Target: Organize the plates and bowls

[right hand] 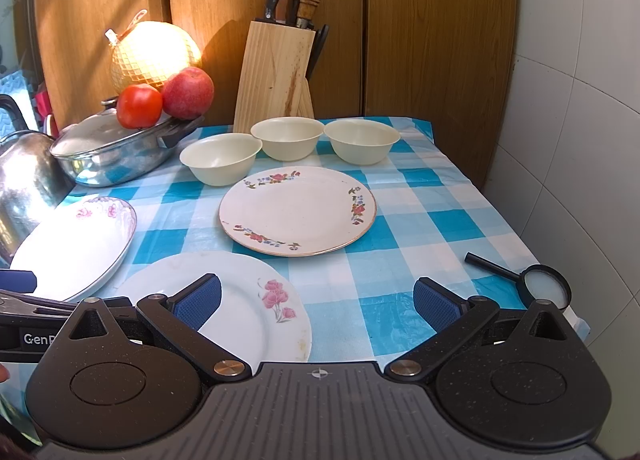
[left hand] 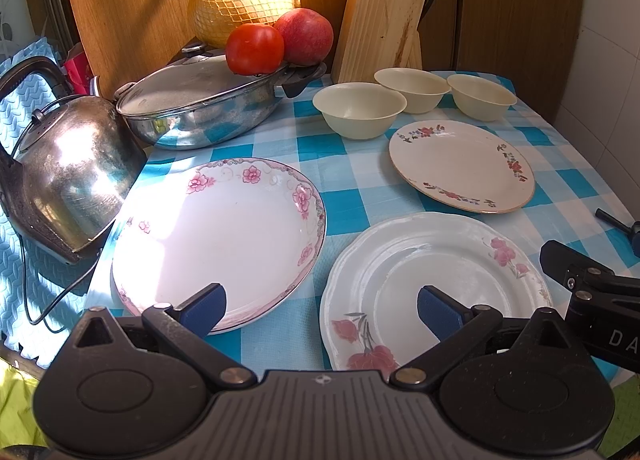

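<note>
Both grippers wide open, empty, at the tablecloth's (right hand: 420, 196) near edge.
I see the left gripper (left hand: 322, 310) between deep plate (left hand: 224, 236) and scalloped plate (left hand: 432, 284); three bowls (right hand: 288, 142) by the far edge. Only my right gripper (right hand: 316, 302) view shows the whole magnifying glass (right hand: 536, 284), right edge.

Three bowls (right hand: 290, 142) sit in a row behind three plates (right hand: 298, 210) on the table (right hand: 440, 220); a pot (right hand: 116, 152) stands left.
</note>
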Available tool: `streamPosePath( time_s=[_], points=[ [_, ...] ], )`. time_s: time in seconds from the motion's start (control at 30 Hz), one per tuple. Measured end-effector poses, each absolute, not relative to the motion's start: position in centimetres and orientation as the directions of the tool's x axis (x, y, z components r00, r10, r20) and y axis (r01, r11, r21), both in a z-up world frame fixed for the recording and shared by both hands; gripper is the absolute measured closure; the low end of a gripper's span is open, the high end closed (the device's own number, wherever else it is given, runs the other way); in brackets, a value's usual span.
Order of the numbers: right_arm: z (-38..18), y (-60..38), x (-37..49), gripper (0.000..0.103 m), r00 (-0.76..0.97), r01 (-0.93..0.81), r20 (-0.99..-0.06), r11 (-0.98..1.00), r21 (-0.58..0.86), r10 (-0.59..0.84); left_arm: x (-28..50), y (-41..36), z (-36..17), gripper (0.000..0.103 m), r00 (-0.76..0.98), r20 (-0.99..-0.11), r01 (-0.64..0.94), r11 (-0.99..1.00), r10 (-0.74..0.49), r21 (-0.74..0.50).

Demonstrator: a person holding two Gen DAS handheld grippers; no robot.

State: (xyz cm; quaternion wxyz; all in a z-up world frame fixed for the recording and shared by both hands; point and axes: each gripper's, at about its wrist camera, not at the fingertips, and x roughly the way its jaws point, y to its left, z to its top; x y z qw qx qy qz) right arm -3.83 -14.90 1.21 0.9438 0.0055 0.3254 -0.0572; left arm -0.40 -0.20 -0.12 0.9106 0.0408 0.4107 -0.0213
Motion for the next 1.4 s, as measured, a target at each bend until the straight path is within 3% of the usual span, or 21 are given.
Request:
streamPosePath(
  time_s=[1.4],
  points=[
    [1.12,-15.24,-3.76,0.000,0.776,0.115,-0.624,0.993,-0.005,-0.093,-1.08,0.02,0.11,0.008,0.646,-0.762,0.103,0.994,-0.044,0.030]
  ],
)
